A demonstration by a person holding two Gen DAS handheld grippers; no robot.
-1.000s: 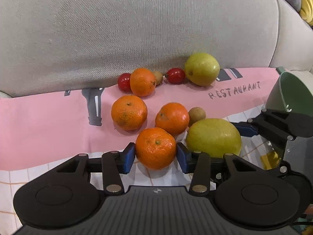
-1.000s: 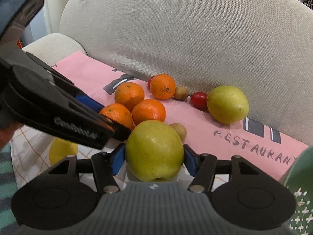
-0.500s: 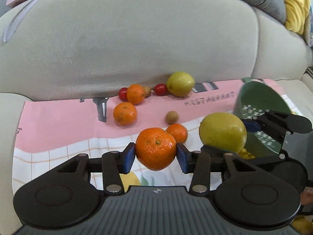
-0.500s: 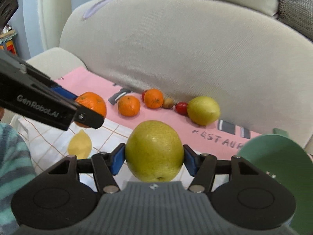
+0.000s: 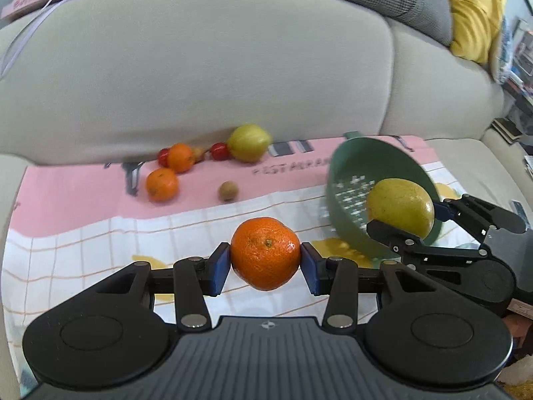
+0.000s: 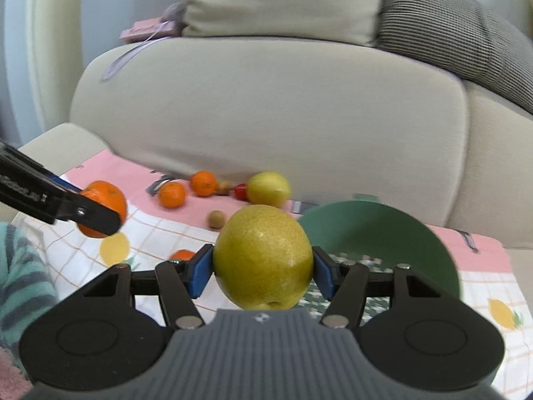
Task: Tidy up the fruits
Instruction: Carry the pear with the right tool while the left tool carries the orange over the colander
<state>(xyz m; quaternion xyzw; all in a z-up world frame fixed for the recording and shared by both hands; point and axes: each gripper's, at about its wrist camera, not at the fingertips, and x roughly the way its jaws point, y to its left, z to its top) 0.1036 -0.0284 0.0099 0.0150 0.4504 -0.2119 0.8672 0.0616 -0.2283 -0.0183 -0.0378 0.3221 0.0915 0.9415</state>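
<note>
My left gripper (image 5: pixel 266 263) is shut on an orange mandarin (image 5: pixel 265 252), held above the checked cloth (image 5: pixel 100 243). My right gripper (image 6: pixel 262 268) is shut on a yellow-green pear (image 6: pixel 263 261), lifted in front of a green colander bowl (image 6: pixel 399 233). In the left wrist view the same pear (image 5: pixel 399 206) hangs at the tilted bowl (image 5: pixel 346 166). In the right wrist view the held mandarin (image 6: pixel 106 203) shows at the left. Two mandarins (image 5: pixel 162 184), cherry tomatoes (image 5: pixel 220 151), a small brown fruit (image 5: pixel 228 190) and a second pear (image 5: pixel 249 142) lie by the sofa back.
The beige sofa back (image 5: pixel 200 76) rises right behind the fruit. Another mandarin (image 6: pixel 181 254) lies on the cloth below my right gripper. A striped sleeve (image 6: pixel 20 283) is at the lower left. Grey and yellow cushions (image 5: pixel 473 10) sit on top of the sofa.
Both grippers have lifted their fruit off the cloth and drawn back from the pile. The right one with the pear has swung over toward the green bowl.
</note>
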